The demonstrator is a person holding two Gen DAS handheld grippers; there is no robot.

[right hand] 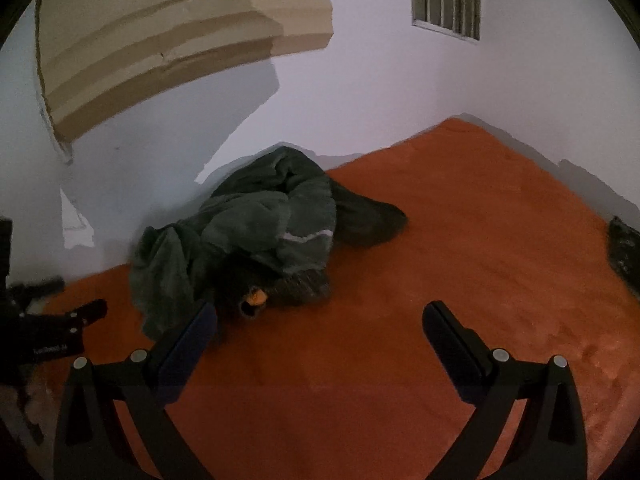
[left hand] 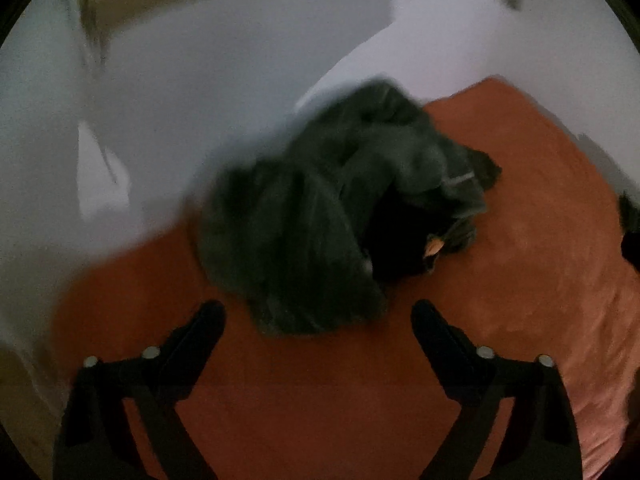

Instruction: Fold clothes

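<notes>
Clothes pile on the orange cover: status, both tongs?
Left tongs open, empty. Right tongs open, empty. Dark green clothes pile crumpled, unfolded, against the wall on the orange cover. Nothing blocking the approach.

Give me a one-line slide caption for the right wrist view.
Right gripper open and empty above an orange blanket, facing a crumpled dark green garment pile by the wall.

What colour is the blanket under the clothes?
Orange, a rusty shade; the blanket shows best in the right wrist view.

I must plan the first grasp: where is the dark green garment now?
The dark green garment lies crumpled on the orange blanket, left of centre in the right wrist view, against the white wall.
</notes>
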